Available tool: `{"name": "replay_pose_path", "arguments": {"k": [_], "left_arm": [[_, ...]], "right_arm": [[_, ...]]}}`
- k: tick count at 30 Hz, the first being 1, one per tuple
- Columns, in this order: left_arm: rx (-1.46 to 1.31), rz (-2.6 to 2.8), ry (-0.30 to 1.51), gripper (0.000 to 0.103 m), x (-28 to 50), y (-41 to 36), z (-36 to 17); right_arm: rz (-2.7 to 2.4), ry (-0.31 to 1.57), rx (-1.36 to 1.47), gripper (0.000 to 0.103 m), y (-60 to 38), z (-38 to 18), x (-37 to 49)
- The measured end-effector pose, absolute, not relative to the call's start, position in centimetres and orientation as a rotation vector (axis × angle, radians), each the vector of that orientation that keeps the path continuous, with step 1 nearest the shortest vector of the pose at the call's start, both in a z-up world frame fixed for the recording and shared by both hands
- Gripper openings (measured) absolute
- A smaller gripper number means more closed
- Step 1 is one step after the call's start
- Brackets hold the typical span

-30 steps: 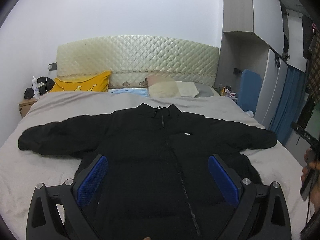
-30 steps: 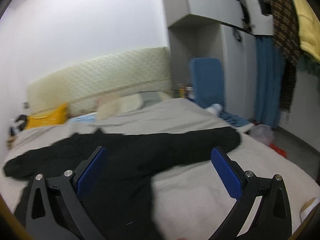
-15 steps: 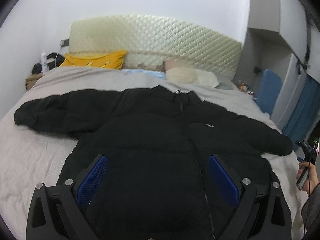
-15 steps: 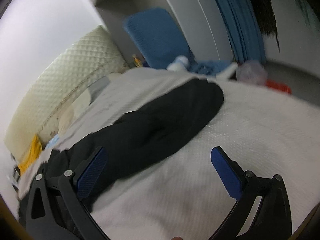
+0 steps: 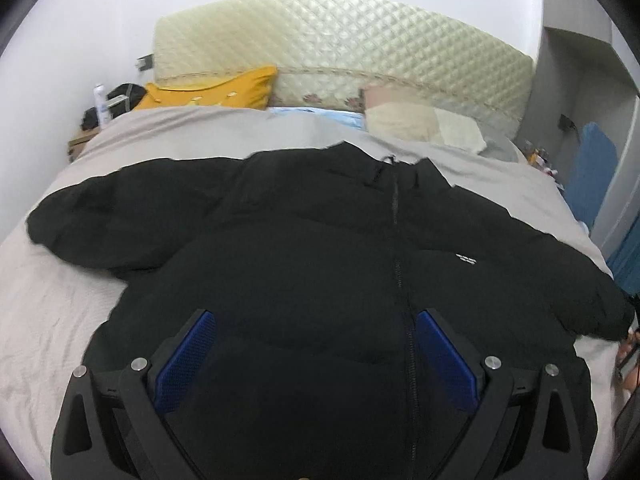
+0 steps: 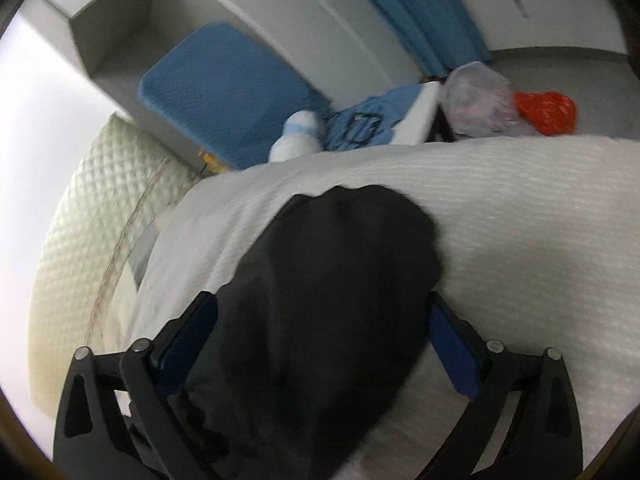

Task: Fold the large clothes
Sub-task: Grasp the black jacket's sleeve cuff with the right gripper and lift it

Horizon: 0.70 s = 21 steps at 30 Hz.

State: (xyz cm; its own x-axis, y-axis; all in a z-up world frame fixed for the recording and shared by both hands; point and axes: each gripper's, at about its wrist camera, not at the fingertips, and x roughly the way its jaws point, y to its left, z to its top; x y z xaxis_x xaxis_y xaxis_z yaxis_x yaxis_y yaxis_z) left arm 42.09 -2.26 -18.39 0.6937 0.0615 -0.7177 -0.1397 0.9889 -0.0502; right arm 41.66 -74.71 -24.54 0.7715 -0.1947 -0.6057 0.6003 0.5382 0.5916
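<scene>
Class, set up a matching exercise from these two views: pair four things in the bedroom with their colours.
Things:
1. jacket
2. pillow beside the nightstand
3. bag on the floor
4. pads on the left gripper fingers

Colours:
A. red
B. blue
C. black
D. yellow

Pairs: 1-C, 2-D, 3-A, 4-B

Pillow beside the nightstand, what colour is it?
Yellow pillow, clearest in the left wrist view.
</scene>
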Motion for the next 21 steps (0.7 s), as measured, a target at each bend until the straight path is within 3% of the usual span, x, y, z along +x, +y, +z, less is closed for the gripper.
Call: {"name": "replay_pose_path", "arguments": {"k": [1, 5, 10, 12, 19, 21], "left_arm": [[-0.092, 0.120, 0.791, 0.102, 42.2, -2.2, -18.4], [-0.120, 0.087, 0.745, 0.102, 40.7, -1.1, -19.0], [-0.066, 0.122, 0.796, 0.102, 38.4, 0.9, -19.6], [-0.029, 0.132, 0.808, 0.102, 37.5, 1.3, -19.4], [-0.027, 0.131, 0.780, 0.102, 35.2, 2.6, -18.7], [-0.025, 0.106, 0.844, 0.101, 35.5, 2.5, -18.9]], "right_arm": [[-0.499, 0.523, 0.875, 0.077, -74.6, -24.6, 41.8], [-0.487, 0.481, 0.891, 0.066, -74.4, -24.7, 41.8], [-0.513, 0.476, 0.814, 0.022, -73.6, -22.8, 41.9], [-0.516, 0.474, 0.754, 0.014, -72.8, -20.3, 42.0], [-0.532, 0.433, 0.667, 0.007, -70.1, -10.7, 40.2], [-0.542, 0.447, 0.617, 0.007, -68.4, -7.9, 39.7]]}}
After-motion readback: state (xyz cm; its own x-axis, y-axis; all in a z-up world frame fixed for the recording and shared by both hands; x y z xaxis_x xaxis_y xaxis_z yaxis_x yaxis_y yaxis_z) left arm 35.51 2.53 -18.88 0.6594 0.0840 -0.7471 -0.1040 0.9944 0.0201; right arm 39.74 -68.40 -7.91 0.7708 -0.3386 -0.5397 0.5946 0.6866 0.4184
